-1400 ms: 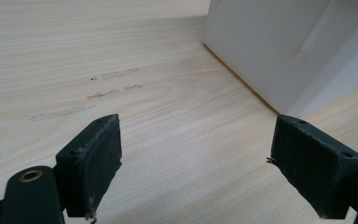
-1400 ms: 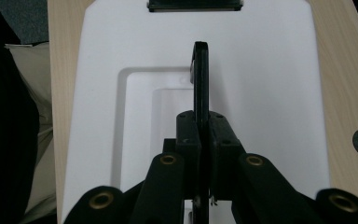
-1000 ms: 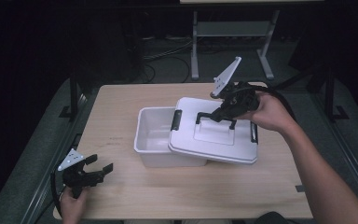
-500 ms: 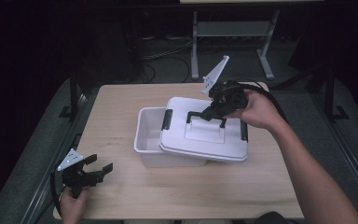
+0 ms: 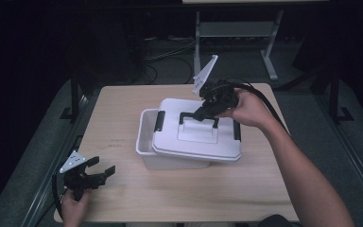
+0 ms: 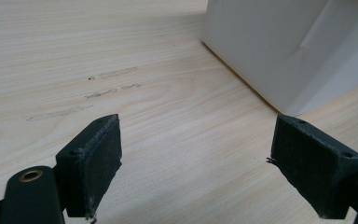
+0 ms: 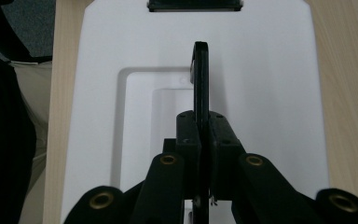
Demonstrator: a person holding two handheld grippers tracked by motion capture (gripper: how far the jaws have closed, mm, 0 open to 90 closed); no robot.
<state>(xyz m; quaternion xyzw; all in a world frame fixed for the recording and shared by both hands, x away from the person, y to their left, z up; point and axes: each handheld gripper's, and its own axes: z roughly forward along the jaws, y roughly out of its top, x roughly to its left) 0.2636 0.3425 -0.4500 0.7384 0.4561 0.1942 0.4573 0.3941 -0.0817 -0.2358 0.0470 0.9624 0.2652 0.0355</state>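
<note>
- Most of the white rectangular plastic box [image 5: 144, 142] is hidden under the white plastic lid [image 5: 196, 137], which sits askew, leaving one end uncovered.
- The lid's black handle [image 7: 200, 74] is pinched by the right tool [image 5: 202, 113], directly above the lid.
- The left tool [image 5: 105, 173] is spread, empty, on the wooden bench [image 5: 123, 104], well apart from the box.

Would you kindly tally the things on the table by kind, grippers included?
White bins: 1
White lids with black handle: 1
Grippers: 2, the left gripper and the right gripper
Total: 4
</note>
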